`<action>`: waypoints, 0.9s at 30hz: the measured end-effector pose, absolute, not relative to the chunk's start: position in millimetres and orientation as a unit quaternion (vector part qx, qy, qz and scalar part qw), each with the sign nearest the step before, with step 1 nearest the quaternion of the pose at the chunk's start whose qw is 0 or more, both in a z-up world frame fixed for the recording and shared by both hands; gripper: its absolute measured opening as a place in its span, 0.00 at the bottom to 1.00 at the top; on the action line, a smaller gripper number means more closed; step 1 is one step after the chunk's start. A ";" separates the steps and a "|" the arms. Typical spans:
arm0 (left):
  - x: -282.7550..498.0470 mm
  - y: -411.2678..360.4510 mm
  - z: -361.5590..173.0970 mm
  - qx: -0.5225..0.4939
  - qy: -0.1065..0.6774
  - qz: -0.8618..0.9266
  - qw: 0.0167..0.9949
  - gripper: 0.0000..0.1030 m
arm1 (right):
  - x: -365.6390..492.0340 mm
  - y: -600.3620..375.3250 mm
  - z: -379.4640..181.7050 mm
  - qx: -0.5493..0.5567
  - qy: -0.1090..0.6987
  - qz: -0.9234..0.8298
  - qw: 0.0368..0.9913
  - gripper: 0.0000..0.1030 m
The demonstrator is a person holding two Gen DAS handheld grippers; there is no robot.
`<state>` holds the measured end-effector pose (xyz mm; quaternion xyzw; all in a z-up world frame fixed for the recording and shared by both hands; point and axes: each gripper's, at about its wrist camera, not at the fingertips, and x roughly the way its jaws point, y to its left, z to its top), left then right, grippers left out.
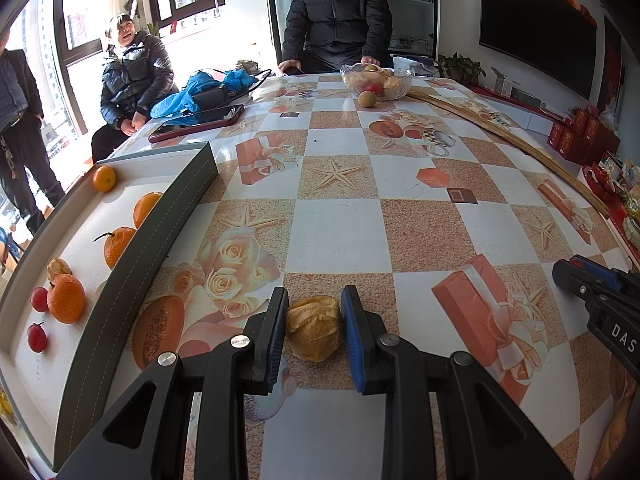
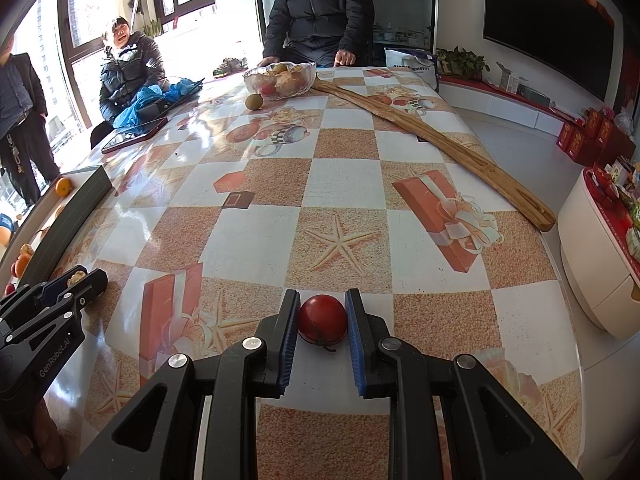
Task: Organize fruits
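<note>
A papery yellow-brown husked fruit is clamped between the blue pads of the left gripper, over the checkered tablecloth. A round red fruit is gripped between the right gripper pads. Oranges are seen in the grey-rimmed tray to the left.

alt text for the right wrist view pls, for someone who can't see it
The right gripper closes its blue-padded fingers around a small red fruit above a checkered tablecloth. A glass fruit bowl stands at the far end.
</note>
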<state>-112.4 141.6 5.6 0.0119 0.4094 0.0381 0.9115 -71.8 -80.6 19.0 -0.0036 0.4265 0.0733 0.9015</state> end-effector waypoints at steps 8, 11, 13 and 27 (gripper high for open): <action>-112.4 142.2 5.8 0.007 0.409 0.038 0.912 0.30 | -73.1 -83.5 19.5 0.004 0.426 0.074 0.902 0.24; -113.7 145.3 6.9 -0.001 0.408 0.040 0.912 0.35 | -73.5 -84.0 19.9 0.005 0.426 0.074 0.902 0.24; -113.7 147.7 7.3 -0.008 0.409 0.040 0.912 0.40 | -74.1 -85.0 20.4 0.008 0.425 0.074 0.902 0.24; -114.6 154.2 7.5 -0.032 0.409 0.035 0.911 0.55 | -87.2 -82.5 31.9 -0.005 0.382 0.063 0.922 0.81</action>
